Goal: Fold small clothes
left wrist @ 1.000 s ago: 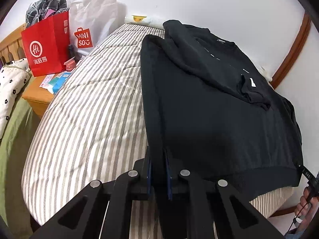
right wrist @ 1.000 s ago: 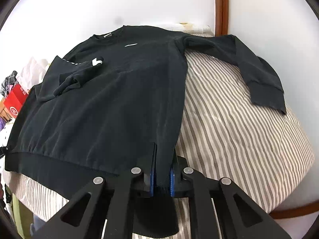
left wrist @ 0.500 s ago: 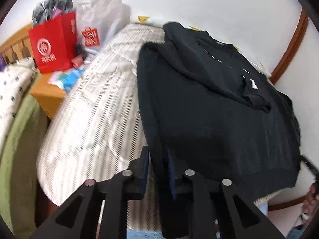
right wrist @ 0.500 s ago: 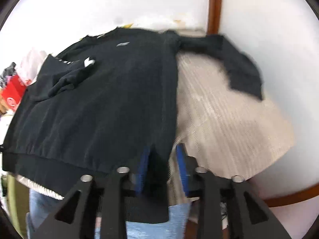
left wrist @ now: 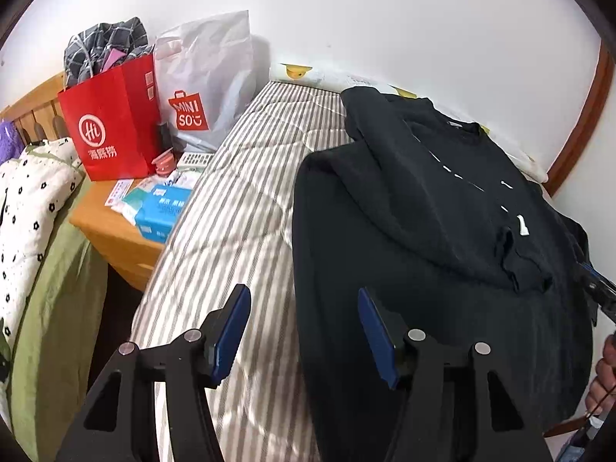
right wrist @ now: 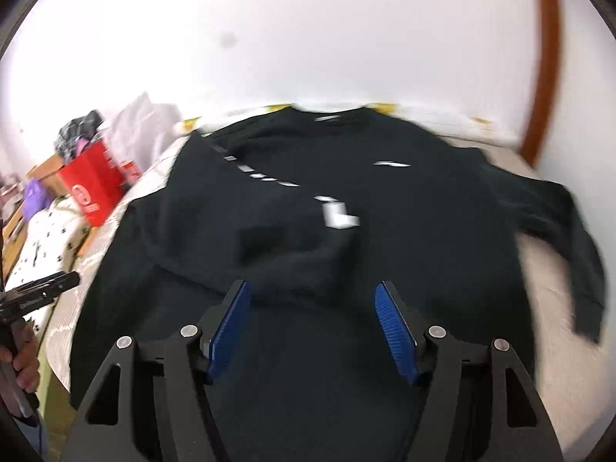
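A black long-sleeved sweatshirt [left wrist: 442,254] lies spread on the striped mattress [left wrist: 246,208], one sleeve folded across its chest. My left gripper [left wrist: 304,327] hovers over the shirt's left hem edge, its jaws opening, blue pads clear of the cloth. In the blurred right wrist view the same sweatshirt [right wrist: 346,231] fills the middle, its other sleeve trailing off to the right. My right gripper [right wrist: 312,327] hangs above the lower part of the shirt, jaws opening, nothing pinched between the pads. The other gripper [right wrist: 42,292] shows at the left edge, held by a hand.
A wooden bedside table [left wrist: 115,231] left of the mattress carries a red paper bag [left wrist: 111,119], a white plastic bag [left wrist: 208,81] and a blue tissue pack [left wrist: 161,208]. A dotted white quilt [left wrist: 30,200] lies further left. A white wall backs the bed.
Both grippers let go of the shirt's hem, their jaws spreading apart, and rose away from it. The right one swung left over the shirt's middle.
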`<move>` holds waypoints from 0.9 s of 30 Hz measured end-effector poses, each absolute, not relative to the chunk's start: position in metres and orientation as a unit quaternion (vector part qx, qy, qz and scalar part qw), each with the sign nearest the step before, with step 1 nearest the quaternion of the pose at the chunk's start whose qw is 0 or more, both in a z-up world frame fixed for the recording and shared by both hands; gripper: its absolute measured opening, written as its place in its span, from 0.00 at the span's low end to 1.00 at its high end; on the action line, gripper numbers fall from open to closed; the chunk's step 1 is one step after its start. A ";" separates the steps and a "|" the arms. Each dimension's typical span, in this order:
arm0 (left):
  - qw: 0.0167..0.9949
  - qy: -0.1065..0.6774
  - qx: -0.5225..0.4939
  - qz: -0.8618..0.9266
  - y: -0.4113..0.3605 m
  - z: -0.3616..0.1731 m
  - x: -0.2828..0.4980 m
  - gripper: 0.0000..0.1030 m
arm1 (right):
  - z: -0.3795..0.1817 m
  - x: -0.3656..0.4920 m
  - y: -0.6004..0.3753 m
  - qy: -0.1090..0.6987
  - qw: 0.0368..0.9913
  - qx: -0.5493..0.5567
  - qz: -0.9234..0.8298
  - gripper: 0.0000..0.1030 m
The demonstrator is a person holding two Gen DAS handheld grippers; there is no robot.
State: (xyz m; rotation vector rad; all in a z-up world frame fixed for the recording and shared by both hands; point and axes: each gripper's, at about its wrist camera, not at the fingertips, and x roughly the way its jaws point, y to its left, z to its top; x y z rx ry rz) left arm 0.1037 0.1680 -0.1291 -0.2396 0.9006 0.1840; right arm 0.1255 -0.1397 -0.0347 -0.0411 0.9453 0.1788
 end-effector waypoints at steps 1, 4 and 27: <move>0.890 0.434 -0.112 0.088 0.169 -0.129 0.108 0.54 | -0.044 0.140 -0.125 0.463 0.881 -0.020 0.097 0.65; 0.891 0.434 -0.107 0.084 0.171 -0.130 0.122 0.54 | -0.064 0.164 -0.100 0.482 0.870 -0.025 0.100 0.65; 0.871 0.470 -0.087 0.115 0.170 -0.170 0.190 0.55 | -0.053 0.218 -0.227 0.451 0.892 -0.008 -0.024 0.07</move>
